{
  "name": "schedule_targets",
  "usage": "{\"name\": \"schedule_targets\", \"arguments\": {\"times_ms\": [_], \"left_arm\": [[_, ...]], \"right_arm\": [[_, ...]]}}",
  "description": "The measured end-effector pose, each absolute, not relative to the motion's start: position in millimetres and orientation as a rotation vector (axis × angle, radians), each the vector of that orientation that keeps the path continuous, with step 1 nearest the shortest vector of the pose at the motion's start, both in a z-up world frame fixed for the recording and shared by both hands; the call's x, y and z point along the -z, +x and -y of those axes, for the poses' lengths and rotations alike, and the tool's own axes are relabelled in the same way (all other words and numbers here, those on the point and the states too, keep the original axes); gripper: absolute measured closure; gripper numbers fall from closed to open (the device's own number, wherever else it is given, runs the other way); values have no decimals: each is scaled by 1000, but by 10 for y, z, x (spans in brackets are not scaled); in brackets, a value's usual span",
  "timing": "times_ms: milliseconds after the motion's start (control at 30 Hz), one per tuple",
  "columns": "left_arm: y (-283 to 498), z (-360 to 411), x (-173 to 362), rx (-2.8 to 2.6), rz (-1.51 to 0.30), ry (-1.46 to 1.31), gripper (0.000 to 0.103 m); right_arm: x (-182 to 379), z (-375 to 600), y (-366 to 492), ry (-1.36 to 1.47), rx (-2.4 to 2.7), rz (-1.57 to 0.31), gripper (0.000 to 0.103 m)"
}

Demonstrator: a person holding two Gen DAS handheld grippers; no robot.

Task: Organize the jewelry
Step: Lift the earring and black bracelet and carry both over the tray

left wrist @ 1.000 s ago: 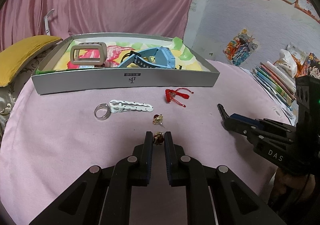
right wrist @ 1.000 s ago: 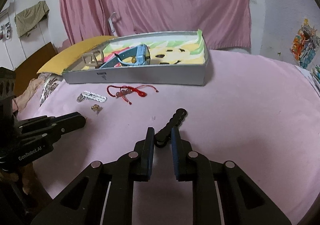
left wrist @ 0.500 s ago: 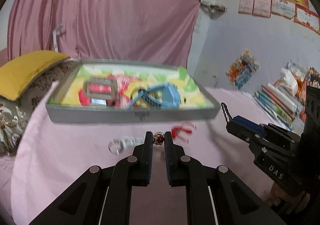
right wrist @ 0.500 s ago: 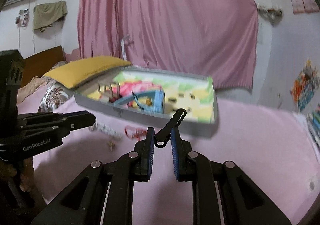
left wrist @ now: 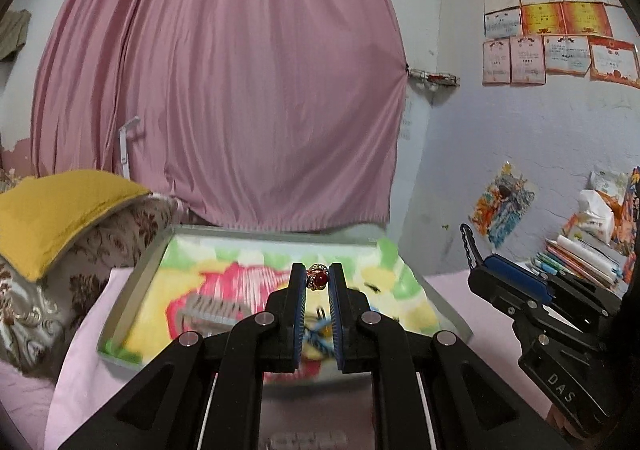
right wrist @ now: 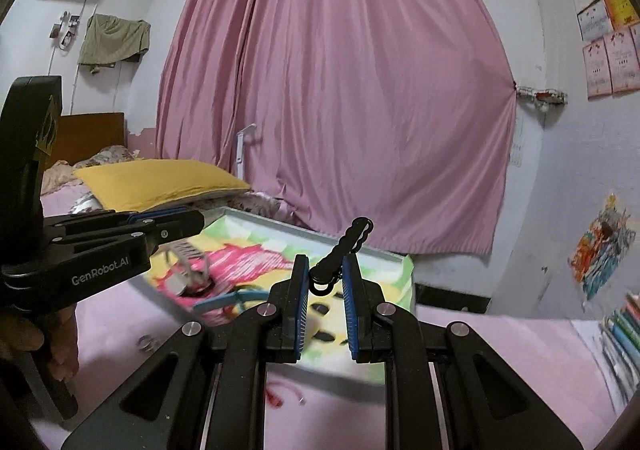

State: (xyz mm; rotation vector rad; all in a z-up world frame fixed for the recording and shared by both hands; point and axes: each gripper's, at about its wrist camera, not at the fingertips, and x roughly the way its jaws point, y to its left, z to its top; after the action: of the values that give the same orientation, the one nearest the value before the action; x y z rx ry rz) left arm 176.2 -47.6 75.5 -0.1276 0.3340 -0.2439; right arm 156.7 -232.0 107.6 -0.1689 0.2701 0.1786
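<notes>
My left gripper is shut on a gold ring with a red stone and holds it in the air above the grey tray with its bright lining. My right gripper is shut on a black wavy hair clip that sticks up between the fingers, also raised over the tray. The clip and right gripper show in the left wrist view. The left gripper shows in the right wrist view. A beige buckle and a blue strap lie in the tray.
A silver ring and a red cord lie on the pink cloth in front of the tray. A yellow pillow sits left. Books are stacked at the right. A pink curtain hangs behind.
Both grippers have lifted off the pink cloth with their pieces and moved forward and up, so they now hang over the tray.
</notes>
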Motion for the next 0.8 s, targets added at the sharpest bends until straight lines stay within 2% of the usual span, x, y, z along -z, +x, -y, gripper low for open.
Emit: {"name": "schedule_targets", "arguments": {"times_ms": [333,800], "left_arm": [[2272,481,-645,200,-406,-137,92],[2585,619,-321,211,-671,-70,92]], "right_arm": [[-939,2360,2070,-132,-164,-335,88],[-505,2561,2502,36,-225,-613,88]]}}
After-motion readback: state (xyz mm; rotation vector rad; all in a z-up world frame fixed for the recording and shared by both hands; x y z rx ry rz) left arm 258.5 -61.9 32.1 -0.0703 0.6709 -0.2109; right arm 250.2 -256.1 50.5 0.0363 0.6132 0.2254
